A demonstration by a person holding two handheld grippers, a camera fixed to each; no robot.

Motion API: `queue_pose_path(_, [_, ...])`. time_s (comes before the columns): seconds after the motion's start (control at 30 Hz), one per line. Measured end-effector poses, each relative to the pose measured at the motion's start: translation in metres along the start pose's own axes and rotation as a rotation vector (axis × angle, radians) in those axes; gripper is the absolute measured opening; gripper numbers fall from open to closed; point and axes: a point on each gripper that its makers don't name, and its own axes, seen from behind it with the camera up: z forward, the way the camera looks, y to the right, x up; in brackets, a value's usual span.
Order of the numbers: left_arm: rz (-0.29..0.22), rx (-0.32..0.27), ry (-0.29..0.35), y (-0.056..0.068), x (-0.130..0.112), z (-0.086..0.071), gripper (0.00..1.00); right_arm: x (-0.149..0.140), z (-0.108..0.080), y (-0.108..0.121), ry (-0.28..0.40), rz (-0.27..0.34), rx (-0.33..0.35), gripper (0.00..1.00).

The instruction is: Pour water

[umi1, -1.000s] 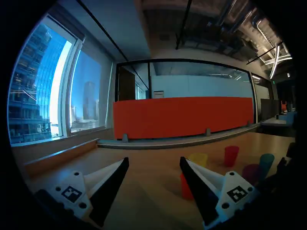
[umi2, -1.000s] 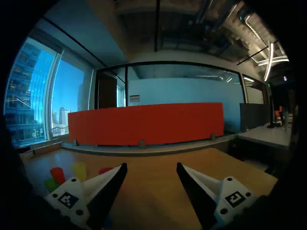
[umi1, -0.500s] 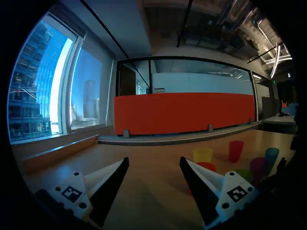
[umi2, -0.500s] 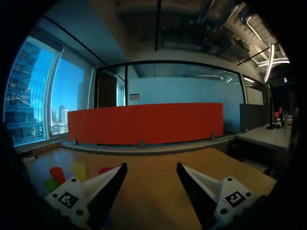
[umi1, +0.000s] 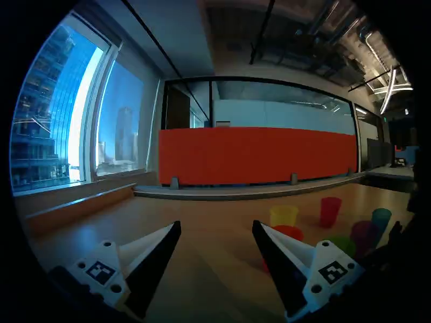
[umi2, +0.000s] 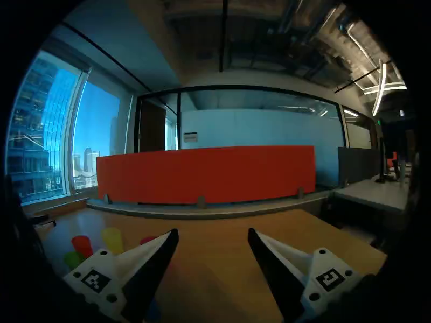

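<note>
Left gripper view — the left gripper (umi1: 214, 229) is held wide open with nothing between its fingers, low over the wooden table (umi1: 215, 280). The task's things are clustered at lower right on the table: yellow cup (umi1: 284, 215), red cup (umi1: 329, 210), teal cup (umi1: 381, 219), purple cup (umi1: 364, 234), green cup (umi1: 338, 244) and an orange cup (umi1: 289, 232), the last partly hidden behind the right-hand finger. Which cup holds water cannot be told. An orange partition (umi1: 258, 156) is seen mid frame and a window (umi1: 59, 124) at left.

Right gripper view — the right gripper (umi2: 213, 232) is likewise spread fully apart and empty. The cups are seen at lower left, near the left-hand finger and partly hidden by it.

Risk, as judged: the cups are packed close together, so a neighbour could be knocked over when one is approached or closed on. Such light-looking cups could also be tipped or squeezed and water spilled on the table.

Writing: only square coded markers (umi1: 101, 272) are carried on the fingers, no letters. A small wall sign (umi2: 189, 137) is too small to be read, and no brand is legible.
</note>
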Motion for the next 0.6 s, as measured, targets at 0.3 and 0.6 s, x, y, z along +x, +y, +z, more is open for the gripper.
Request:
queue_pose_path(0.3, [-0.005,-0.004,-0.005,0.0004,-0.0013,0.0008,0.98,-0.0013,-0.0006,0.0028,0.001,0.003,-0.003,0.99])
queue_pose_path(0.6, [-0.003,-0.007,-0.007,0.0006,-0.0016,0.0017,0.98,-0.0007,-0.0018,0.0068,0.011,0.002,-0.009,1.0])
